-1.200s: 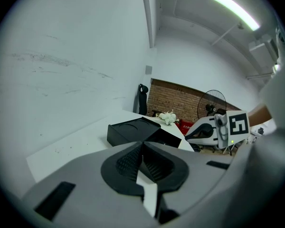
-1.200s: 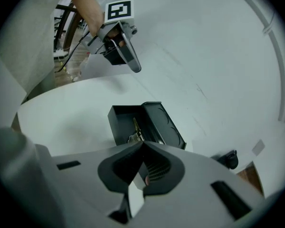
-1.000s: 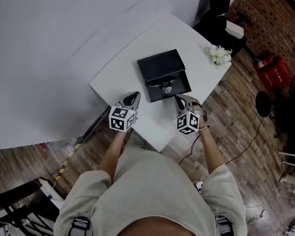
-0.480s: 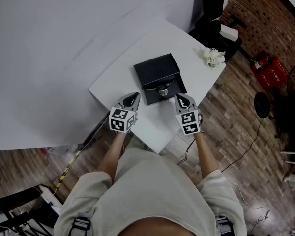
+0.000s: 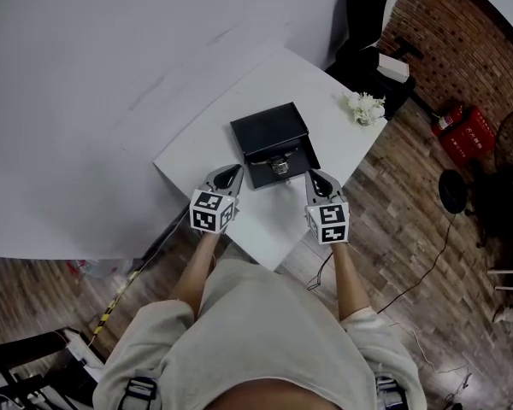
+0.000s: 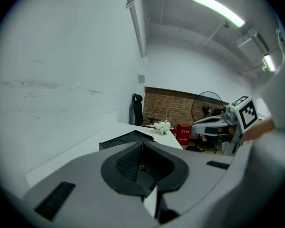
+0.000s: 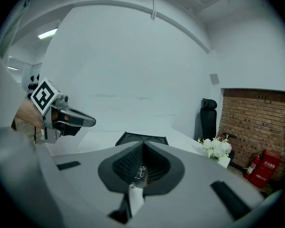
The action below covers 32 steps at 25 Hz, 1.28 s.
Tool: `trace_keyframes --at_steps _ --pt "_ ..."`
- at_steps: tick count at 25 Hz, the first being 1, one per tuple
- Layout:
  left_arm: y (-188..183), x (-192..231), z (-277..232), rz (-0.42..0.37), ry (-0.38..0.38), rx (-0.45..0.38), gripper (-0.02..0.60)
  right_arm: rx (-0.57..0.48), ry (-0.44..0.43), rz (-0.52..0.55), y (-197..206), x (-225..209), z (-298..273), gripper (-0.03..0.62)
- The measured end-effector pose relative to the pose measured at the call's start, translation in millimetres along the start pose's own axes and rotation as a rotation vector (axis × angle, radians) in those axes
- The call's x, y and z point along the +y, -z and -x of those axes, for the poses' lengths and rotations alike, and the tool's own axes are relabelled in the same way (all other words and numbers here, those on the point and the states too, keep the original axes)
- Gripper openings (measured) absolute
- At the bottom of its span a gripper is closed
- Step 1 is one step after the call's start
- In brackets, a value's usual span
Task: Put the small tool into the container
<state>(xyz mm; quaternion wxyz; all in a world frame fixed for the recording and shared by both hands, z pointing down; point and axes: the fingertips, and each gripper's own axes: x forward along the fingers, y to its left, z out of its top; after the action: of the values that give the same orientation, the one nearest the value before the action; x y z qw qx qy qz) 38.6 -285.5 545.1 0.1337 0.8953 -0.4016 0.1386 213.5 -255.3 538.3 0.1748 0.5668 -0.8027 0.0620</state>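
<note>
Head cam sits high over the white table (image 5: 325,101), staring almost straight down, black container (image 5: 269,133) near dead centre. Each gripper cam rides low behind its own jaws (super close, fisheye) and looks out across the table. The left gripper (image 5: 231,171) cam catches the right gripper (image 5: 313,175) at 3 o'clock, and the right one sees its partner at 9. All three share the container and the white flowers (image 5: 364,107).

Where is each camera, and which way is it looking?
Head view: on the person's head, facing steeply down at the white table and black container; arms, shirt, left gripper and right gripper show.
Left gripper view: on the left gripper, along its shut jaws towards the brick wall; the right gripper shows at right.
Right gripper view: on the right gripper, along its shut jaws towards the white wall; the left gripper shows at left.
Shared: both gripper views show the container and white flowers.
</note>
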Motion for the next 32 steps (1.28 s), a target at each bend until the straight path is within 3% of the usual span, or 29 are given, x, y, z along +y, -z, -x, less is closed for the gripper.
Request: trace_keyframes --at_steps 15,32 --pt "-9.4 -4.1 9.5 -0.014 -0.006 -0.034 0.014 -0.062 0.089 -0.097 -2.6 -14.5 28.7 -0.002" --pt "-5.2 -5.8 15.5 -0.006 -0.011 -0.041 0.014 -0.053 0.104 -0.119 10.2 -10.2 38.3 -0.002"
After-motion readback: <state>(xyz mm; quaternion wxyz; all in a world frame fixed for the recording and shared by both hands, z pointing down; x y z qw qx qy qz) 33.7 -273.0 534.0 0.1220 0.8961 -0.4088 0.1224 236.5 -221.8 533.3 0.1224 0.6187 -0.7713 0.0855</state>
